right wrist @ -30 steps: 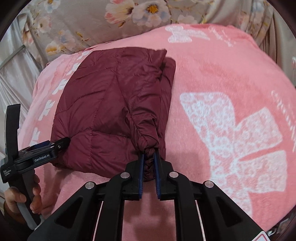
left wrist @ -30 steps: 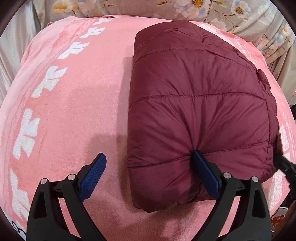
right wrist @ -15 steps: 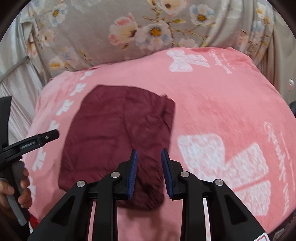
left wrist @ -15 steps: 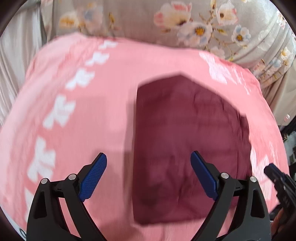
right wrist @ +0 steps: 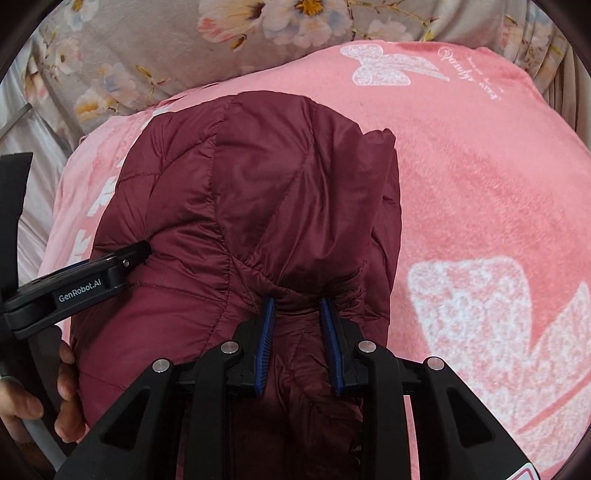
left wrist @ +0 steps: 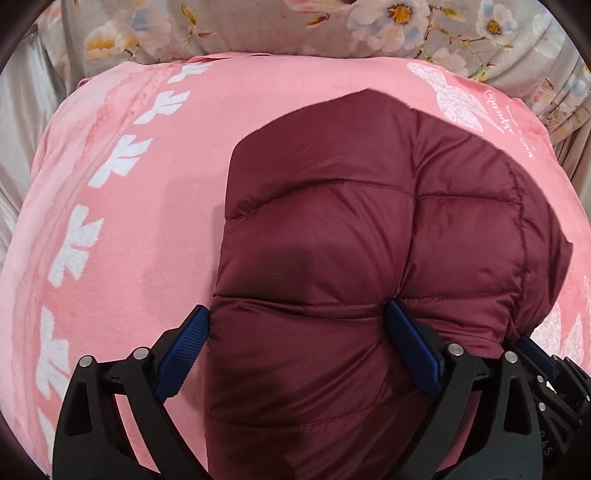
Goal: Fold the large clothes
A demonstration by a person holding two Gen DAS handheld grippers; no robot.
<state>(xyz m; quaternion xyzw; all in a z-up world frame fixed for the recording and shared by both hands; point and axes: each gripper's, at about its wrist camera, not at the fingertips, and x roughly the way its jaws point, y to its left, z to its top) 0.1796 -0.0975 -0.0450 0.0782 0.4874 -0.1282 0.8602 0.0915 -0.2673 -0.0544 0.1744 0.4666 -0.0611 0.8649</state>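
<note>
A folded maroon puffer jacket (left wrist: 369, 236) lies on a pink blanket (left wrist: 147, 221); it also shows in the right wrist view (right wrist: 266, 206). My left gripper (left wrist: 299, 347) is open wide, its jaws straddling the jacket's near left part, pressed against the padding. My right gripper (right wrist: 298, 325) is partly open, with a bunched fold of the jacket's near right edge between its jaws. The left gripper's side (right wrist: 74, 288) shows at the left of the right wrist view, resting on the jacket.
The pink blanket (right wrist: 480, 184) with white butterfly prints covers the bed. A floral grey pillow or sheet (left wrist: 332, 26) runs along the far edge. A pale curtain (left wrist: 22, 110) hangs at the left. My hand (right wrist: 44, 402) holds the left gripper's handle.
Both grippers lifted away from the jacket half a second ago, the right one opening and letting go, and have now come back down onto its near edge.
</note>
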